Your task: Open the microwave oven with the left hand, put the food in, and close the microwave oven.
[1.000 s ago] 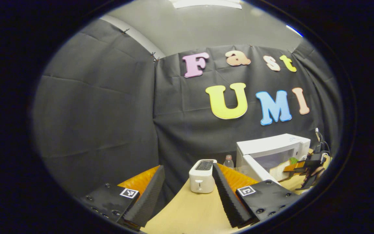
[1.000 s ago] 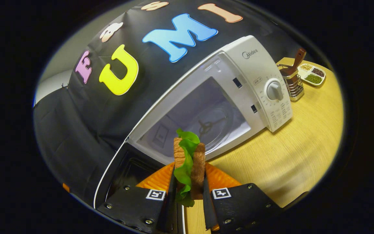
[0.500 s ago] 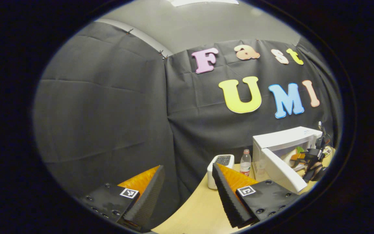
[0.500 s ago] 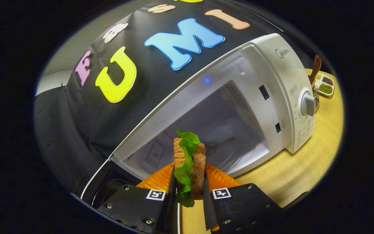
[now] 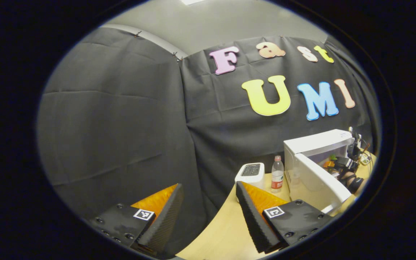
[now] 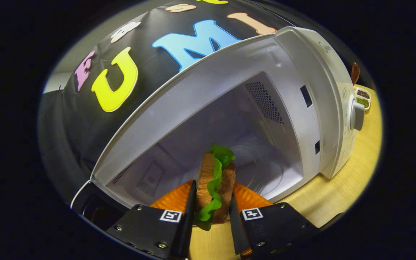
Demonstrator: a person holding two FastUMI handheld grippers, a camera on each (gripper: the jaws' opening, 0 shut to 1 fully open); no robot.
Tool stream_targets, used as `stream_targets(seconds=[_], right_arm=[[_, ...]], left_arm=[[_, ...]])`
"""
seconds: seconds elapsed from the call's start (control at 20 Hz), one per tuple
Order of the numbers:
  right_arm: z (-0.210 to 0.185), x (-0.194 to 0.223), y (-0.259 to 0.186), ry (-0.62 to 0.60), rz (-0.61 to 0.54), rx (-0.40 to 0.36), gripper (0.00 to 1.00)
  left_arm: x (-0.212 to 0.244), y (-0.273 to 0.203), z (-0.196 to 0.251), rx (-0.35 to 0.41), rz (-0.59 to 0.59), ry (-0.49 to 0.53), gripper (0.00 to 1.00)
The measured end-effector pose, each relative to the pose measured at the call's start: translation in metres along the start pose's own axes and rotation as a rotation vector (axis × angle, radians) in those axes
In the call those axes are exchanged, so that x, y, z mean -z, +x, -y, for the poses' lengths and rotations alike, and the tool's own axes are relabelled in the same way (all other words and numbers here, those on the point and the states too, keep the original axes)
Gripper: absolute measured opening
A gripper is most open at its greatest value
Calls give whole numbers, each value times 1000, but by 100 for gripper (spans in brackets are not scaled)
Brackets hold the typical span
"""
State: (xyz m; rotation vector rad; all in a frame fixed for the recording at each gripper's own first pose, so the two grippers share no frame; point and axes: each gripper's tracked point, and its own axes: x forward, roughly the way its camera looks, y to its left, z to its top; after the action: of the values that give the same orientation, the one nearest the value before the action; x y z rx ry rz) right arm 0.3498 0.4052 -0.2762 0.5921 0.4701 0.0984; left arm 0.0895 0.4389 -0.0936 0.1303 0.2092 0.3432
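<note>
In the right gripper view, my right gripper [image 6: 212, 207] is shut on the food, a sandwich [image 6: 218, 180] of two bread slices with green lettuce, held upright and slightly tilted. It sits at the mouth of the white microwave's [image 6: 312, 68] open cavity [image 6: 229, 126], above the glass turntable [image 6: 265, 169]. The open door [image 6: 92, 204] hangs at lower left. In the left gripper view, my left gripper [image 5: 208, 216] is open and holds nothing, well left of the microwave [image 5: 314, 144] and its open door [image 5: 320, 178]. The other gripper and a hand [image 5: 349, 169] reach into the cavity.
A white toaster [image 5: 250, 170] and a small water bottle [image 5: 277, 174] stand on the wooden table [image 5: 226, 231] left of the microwave. Right of the microwave's control knob [image 6: 356, 115] lies a divided dish of spices [image 6: 362, 99] on the table [image 6: 341, 184].
My right gripper has carried the sandwich forward, from in front of the microwave to the cavity mouth. The left gripper has drawn back and turned, staying open.
</note>
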Motion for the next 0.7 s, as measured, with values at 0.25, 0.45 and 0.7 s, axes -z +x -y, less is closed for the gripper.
stream_targets(seconds=[0.25, 0.45, 0.7], right_arm=[[4, -5, 4, -236, 30, 70, 78], [18, -12, -1, -329, 56, 137, 99], [24, -36, -14, -391, 106, 157, 99]], left_arm=[[4, 5, 8, 13, -4, -15, 93], [9, 4, 15, 24, 0, 7, 93], [12, 1, 22, 33, -4, -9, 93]])
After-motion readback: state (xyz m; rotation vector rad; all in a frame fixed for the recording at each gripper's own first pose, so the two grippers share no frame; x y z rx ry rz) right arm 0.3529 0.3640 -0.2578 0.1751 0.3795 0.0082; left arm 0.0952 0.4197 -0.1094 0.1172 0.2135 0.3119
